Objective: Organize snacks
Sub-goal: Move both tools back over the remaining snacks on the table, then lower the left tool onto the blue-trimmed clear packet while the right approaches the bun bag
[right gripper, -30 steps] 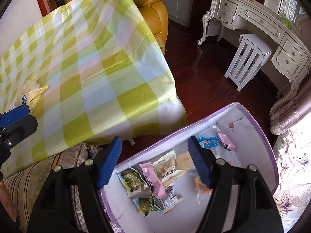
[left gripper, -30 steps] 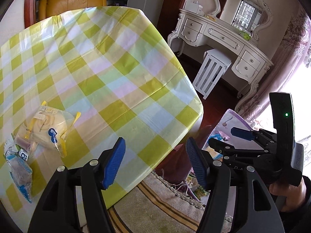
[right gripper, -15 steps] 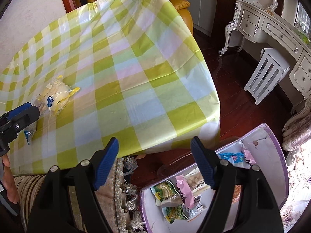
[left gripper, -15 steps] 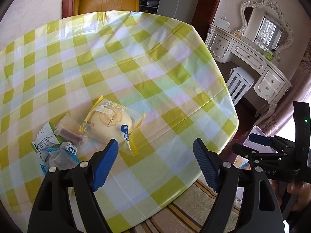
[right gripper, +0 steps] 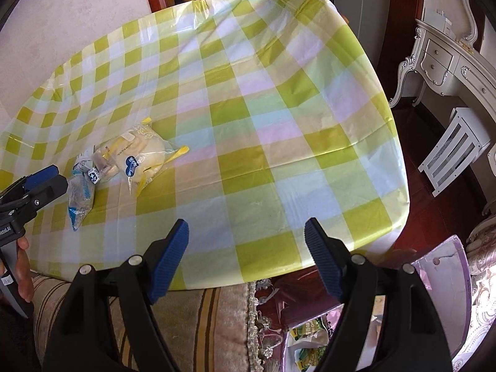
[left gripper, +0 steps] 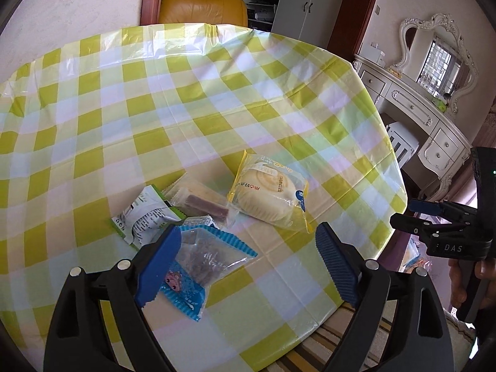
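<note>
Several snack packets lie together on the green-checked tablecloth [left gripper: 217, 99]: a round bun [left gripper: 269, 192] in a yellow-edged wrapper, a brown bar [left gripper: 204, 204] in clear film, a green-and-white packet [left gripper: 145, 217] and a blue-edged clear packet [left gripper: 201, 260]. My left gripper [left gripper: 246, 263] hovers just above the blue-edged packet with its jaws opening; the packet lies partly under the left finger and no pad presses it. My right gripper [right gripper: 248, 255] stands open over the table's near edge, holding nothing. From there the bun [right gripper: 142, 155] and the left gripper [right gripper: 34, 186] show far left.
A purple-rimmed box [right gripper: 446, 279] holding snack packets [right gripper: 310, 334] sits low beside the table at the right. A striped cushion [right gripper: 201, 325] is below the table's edge. A white dressing table [left gripper: 434, 117], a white stool [right gripper: 455, 152] and a yellow armchair [left gripper: 201, 9] stand beyond.
The left gripper swung from the table's right edge to above the snack packets and its jaws widened. The right gripper moved from over the box to over the table's near edge.
</note>
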